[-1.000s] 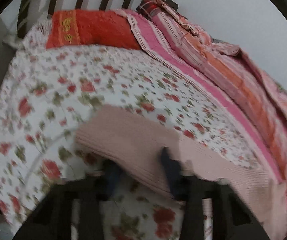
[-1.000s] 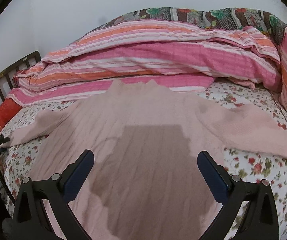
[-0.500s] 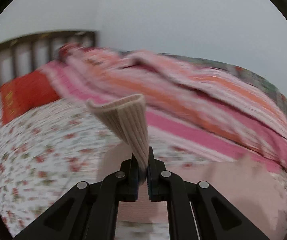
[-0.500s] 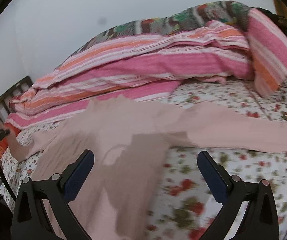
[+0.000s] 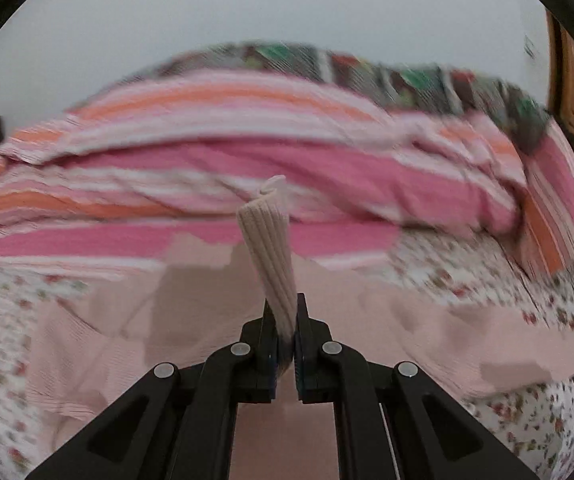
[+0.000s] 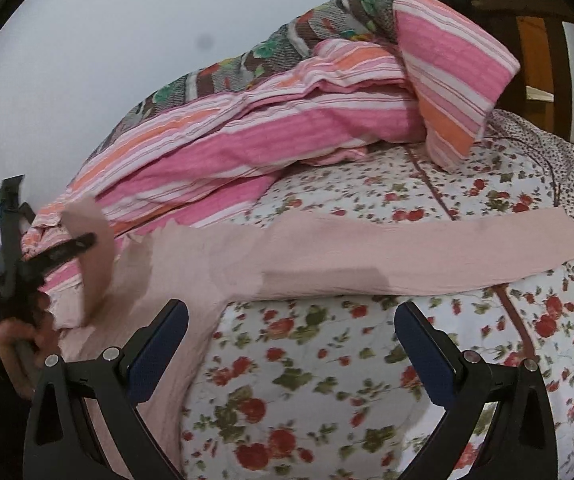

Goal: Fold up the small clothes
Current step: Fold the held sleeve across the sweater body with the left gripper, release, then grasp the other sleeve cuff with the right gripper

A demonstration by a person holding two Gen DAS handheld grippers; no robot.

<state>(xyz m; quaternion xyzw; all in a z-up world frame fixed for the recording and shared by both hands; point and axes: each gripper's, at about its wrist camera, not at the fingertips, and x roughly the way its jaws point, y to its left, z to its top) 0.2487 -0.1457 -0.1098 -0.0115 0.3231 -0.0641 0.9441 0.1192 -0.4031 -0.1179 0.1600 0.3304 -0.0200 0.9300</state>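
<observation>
The left gripper (image 5: pixel 286 320) has swung rightward, fingers clamped on the sweater cuff (image 5: pixel 265 236); right gripper (image 6: pixel 291 344) wide open, empty

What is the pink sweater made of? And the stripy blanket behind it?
The pink sweater looks like soft knitted yarn, matte; its cuff, pinched in the left gripper, shows raised ribs. The striped blanket seems woven cotton, puffy and crinkled, possibly quilted.

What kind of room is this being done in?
Most likely a bedroom: a bed with a floral sheet, a heaped striped quilt, and a pink sweater spread out on it.
</observation>
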